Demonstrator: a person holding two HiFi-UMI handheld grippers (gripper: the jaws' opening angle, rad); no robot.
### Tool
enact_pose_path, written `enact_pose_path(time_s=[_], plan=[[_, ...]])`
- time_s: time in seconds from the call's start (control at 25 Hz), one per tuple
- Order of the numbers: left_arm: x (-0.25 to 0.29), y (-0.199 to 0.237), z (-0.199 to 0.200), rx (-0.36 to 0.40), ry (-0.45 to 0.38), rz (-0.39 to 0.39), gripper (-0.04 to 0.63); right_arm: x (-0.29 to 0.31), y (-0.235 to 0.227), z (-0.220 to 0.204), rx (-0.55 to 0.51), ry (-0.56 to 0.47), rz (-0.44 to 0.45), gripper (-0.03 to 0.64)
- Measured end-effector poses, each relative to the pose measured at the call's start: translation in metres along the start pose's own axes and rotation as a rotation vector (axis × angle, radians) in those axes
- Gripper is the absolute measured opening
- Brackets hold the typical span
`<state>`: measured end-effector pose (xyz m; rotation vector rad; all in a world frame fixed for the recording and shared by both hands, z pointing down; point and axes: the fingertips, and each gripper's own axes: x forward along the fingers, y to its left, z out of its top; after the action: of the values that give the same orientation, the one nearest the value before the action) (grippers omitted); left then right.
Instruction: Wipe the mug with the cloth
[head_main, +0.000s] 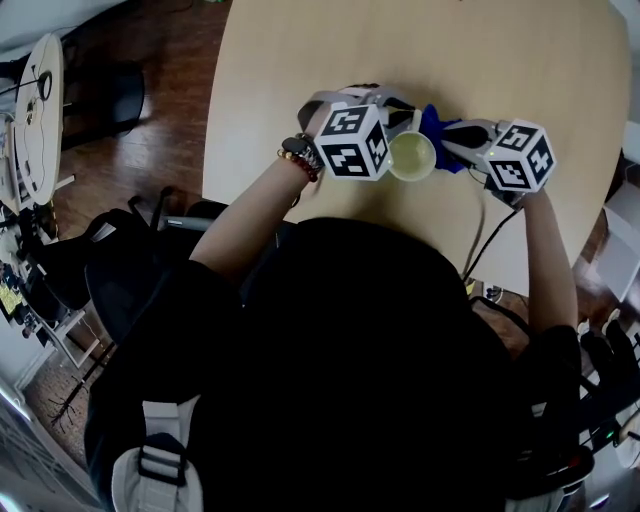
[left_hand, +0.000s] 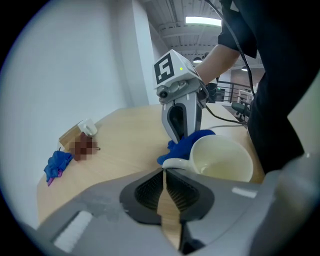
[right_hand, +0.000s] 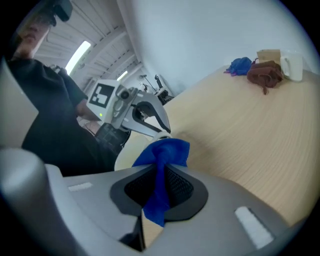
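A pale cream mug (head_main: 411, 156) stands on the wooden table (head_main: 300, 80), right in front of me. My left gripper (head_main: 398, 118) is shut on the mug's handle (left_hand: 172, 163), which its jaws pinch at their tips. From the right, my right gripper (head_main: 448, 140) is shut on a blue cloth (right_hand: 162, 165). The bunched cloth (left_hand: 189, 142) presses against the mug's outer wall beside the handle. In the right gripper view only a strip of the mug (right_hand: 129, 150) shows behind the cloth.
At the table's far end lie a second blue cloth (right_hand: 240, 65), a brown cloth (right_hand: 265, 74), a small white mug (right_hand: 292, 66) and a cardboard box (right_hand: 270, 54). Office chairs (head_main: 110, 270) stand on the wooden floor at the left.
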<state>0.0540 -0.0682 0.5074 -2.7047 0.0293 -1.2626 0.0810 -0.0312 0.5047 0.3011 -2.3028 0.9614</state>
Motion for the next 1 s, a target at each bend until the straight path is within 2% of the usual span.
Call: enact_pose_path(time_s=[0.2,0.48,0.68,0.84,1.0], plan=[[0.006,0.005,-0.004,0.008,0.0,0.004,0.023,-0.013,0.004,0.029,0.023,-0.118,0.091,0.046],[0.003,-0.003,-0.001,0.012,-0.009,-0.007,0.018,0.005,0.007,0.035,0.019,-0.078,0.128,0.046],[-0.002,-0.002,-0.004,-0.056,-0.041,0.002,0.017,0.026,-0.012,0.02,0.05,-0.007,0.025,0.048],[-0.002,-0.002,-0.004,-0.075,-0.05,0.014,0.015,0.037,-0.024,0.007,0.023,0.071,-0.082,0.048],[0.003,0.0,-0.005,-0.08,-0.051,0.037,0.015,0.034,-0.03,0.001,-0.011,0.118,-0.152,0.048]])
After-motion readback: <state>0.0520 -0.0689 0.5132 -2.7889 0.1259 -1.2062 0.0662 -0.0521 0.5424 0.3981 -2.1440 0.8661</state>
